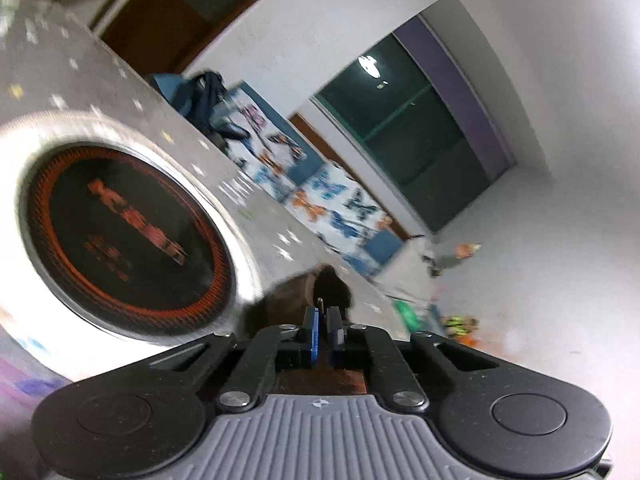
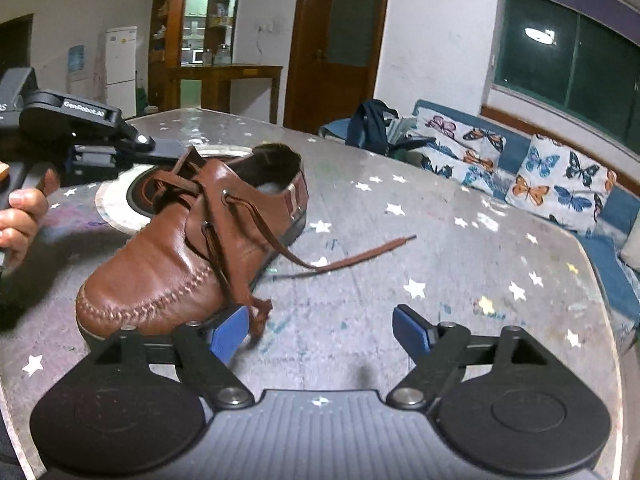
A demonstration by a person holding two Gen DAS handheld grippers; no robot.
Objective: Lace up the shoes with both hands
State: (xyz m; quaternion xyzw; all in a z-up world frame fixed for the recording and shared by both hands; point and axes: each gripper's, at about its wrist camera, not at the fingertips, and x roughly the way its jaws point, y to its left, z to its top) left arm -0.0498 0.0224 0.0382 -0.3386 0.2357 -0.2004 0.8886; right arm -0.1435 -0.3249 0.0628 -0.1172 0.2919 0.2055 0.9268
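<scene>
Shoe beside left gripper

**Brown shoe on a starred table**

A brown leather shoe is sitting on a grey table, its lace trailing right. The right gripper is hanging wide open, empty. The left gripper, hand-held, is reaching to the shoe's tongue.
</scene>
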